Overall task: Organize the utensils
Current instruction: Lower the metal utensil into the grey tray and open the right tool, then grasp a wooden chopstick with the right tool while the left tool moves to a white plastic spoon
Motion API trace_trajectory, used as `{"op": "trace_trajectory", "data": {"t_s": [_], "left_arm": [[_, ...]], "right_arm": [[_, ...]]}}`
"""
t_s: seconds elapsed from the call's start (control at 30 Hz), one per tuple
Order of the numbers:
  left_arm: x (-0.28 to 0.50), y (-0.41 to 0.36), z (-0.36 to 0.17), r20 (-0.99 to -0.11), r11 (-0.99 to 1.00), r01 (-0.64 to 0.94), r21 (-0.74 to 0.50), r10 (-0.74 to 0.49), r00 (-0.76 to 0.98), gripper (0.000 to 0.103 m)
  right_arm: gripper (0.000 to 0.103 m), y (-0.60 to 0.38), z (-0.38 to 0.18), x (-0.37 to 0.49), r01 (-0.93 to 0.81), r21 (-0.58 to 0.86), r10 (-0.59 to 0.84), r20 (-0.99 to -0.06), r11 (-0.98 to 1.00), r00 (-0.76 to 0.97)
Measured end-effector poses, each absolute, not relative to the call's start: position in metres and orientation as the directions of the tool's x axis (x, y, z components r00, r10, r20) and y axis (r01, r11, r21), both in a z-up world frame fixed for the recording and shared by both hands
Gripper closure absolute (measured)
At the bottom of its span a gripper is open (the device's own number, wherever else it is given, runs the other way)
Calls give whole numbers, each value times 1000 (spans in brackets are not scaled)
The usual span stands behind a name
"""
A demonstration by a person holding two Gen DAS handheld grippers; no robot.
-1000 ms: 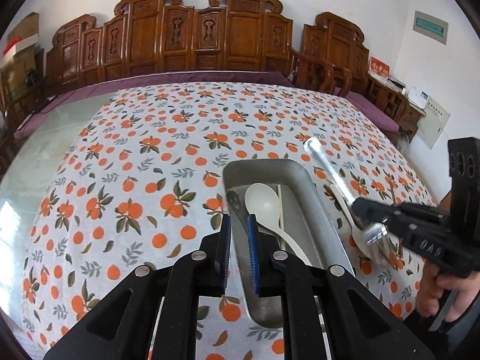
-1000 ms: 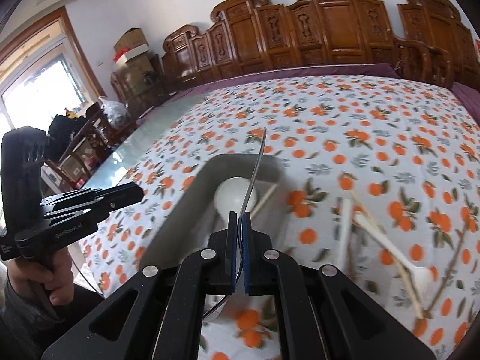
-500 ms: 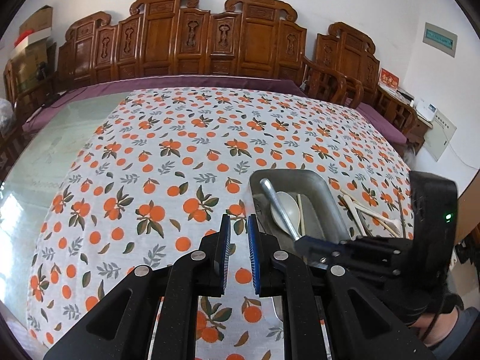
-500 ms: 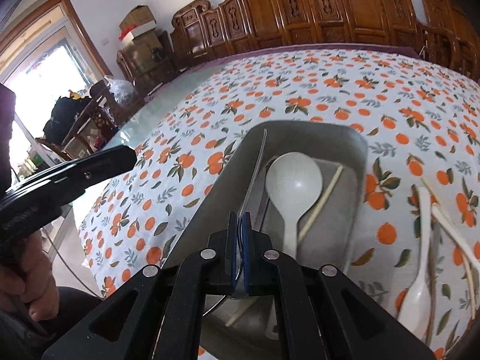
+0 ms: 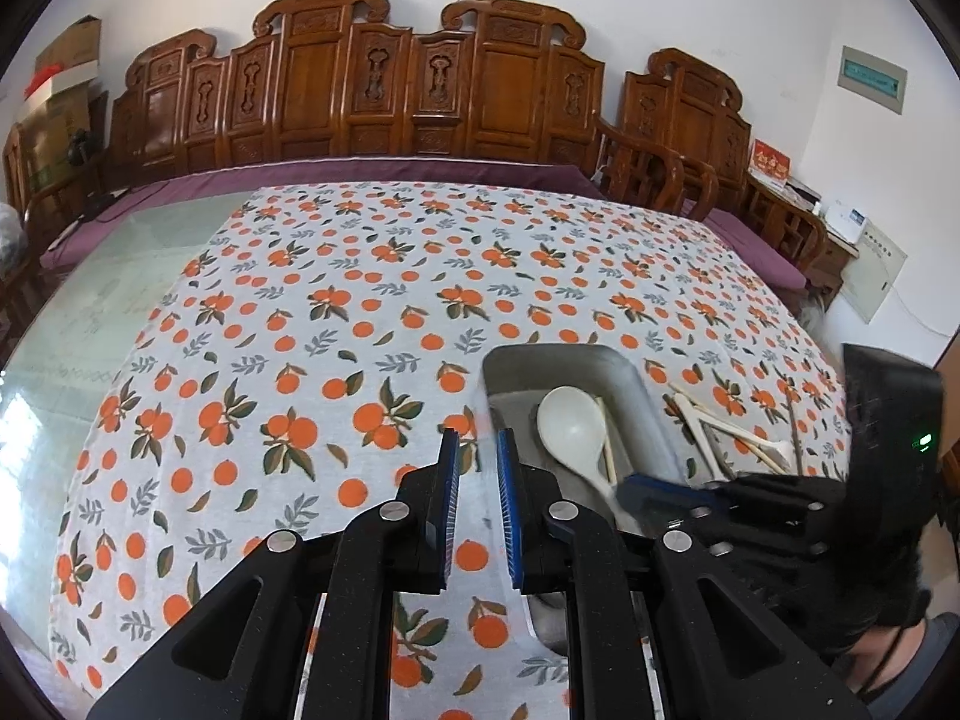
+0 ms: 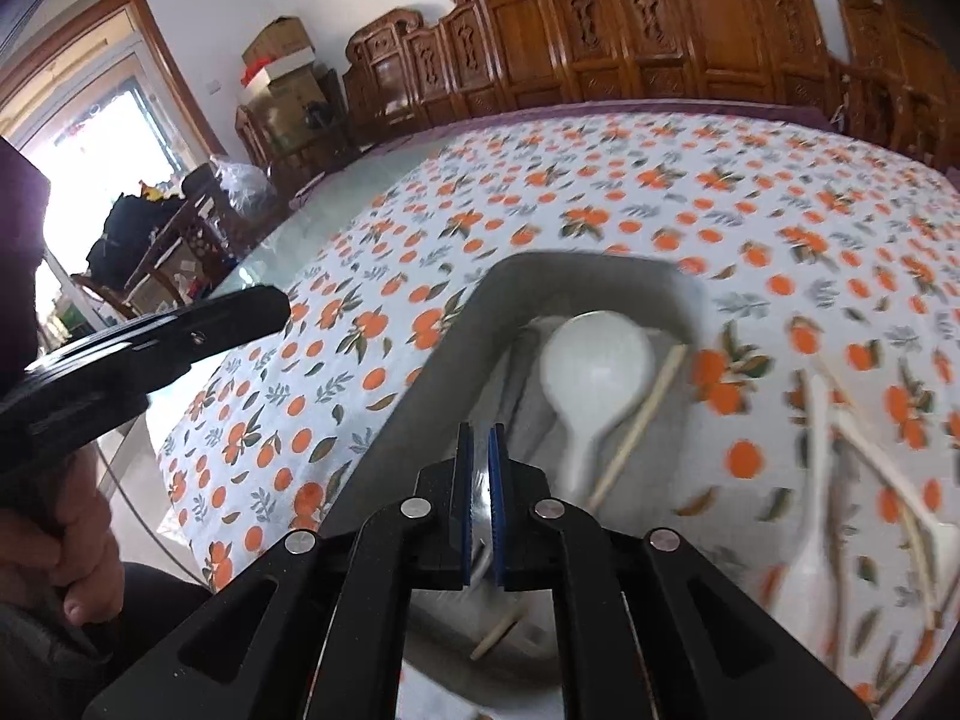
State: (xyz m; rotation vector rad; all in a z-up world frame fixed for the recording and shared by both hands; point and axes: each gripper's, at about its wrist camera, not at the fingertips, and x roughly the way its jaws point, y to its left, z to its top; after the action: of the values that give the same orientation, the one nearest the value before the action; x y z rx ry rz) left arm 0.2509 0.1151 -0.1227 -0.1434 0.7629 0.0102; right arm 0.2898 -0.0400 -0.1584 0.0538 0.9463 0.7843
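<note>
Metal tray [image 5: 558, 355] sits on the desk near its front edge, over a white cloth [image 5: 300, 300] printed with oranges and leaves; it is grey, rectangular, with rounded corners and sloping walls. Inside lies a white spoon [image 5: 570, 426], its round bowl towards the far end and its handle running back to the near end; just beside it on the right lies one pale chopstick [image 5: 607, 444], roughly parallel to it. More pale spoons and chopsticks [image 5: 720, 432] lie crossed in a loose heap on the cloth just right of the tray, outside it.

Left gripper [image 5: 477, 438] hovers over the cloth at the tray's left wall; its blue-padded fingers stand apart and have just been opening, with nothing between them.

Right gripper [image 6: 480, 429] points down into the tray's near left part; its fingers are almost together, closed about a thin bright metal utensil [image 6: 480, 492] too blurred to make out its shape.
</note>
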Motion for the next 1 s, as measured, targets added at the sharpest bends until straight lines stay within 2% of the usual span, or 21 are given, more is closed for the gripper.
{"op": "trace_trajectory", "data": {"t_s": [0.03, 0.27, 0.33, 0.5, 0.63, 1.0], "left_arm": [[251, 113, -122, -686, 991, -53, -126, -48, 726, 83], [251, 83, -120, -673, 992, 15, -129, -99, 733, 70], [251, 75, -120, -673, 991, 33, -129, -112, 731, 61], [253, 54, -120, -668, 988, 75, -136, -147, 730, 57], [254, 41, -124, -672, 987, 93, -131, -158, 723, 49], [255, 26, -130, -683, 985, 129, -117, -174, 710, 47]], "right_arm": [[95, -51, -153, 289, -575, 354, 615, -705, 737, 354], [95, -126, -125, 285, -536, 233, 519, -708, 811, 479], [95, -149, -123, 287, -509, 209, 486, -714, 835, 504], [95, -184, -130, 285, -466, 170, 426, -736, 868, 525], [95, -195, -146, 285, -438, 167, 400, -755, 883, 520], [95, -175, -200, 288, -447, 192, 396, -814, 874, 426]]}}
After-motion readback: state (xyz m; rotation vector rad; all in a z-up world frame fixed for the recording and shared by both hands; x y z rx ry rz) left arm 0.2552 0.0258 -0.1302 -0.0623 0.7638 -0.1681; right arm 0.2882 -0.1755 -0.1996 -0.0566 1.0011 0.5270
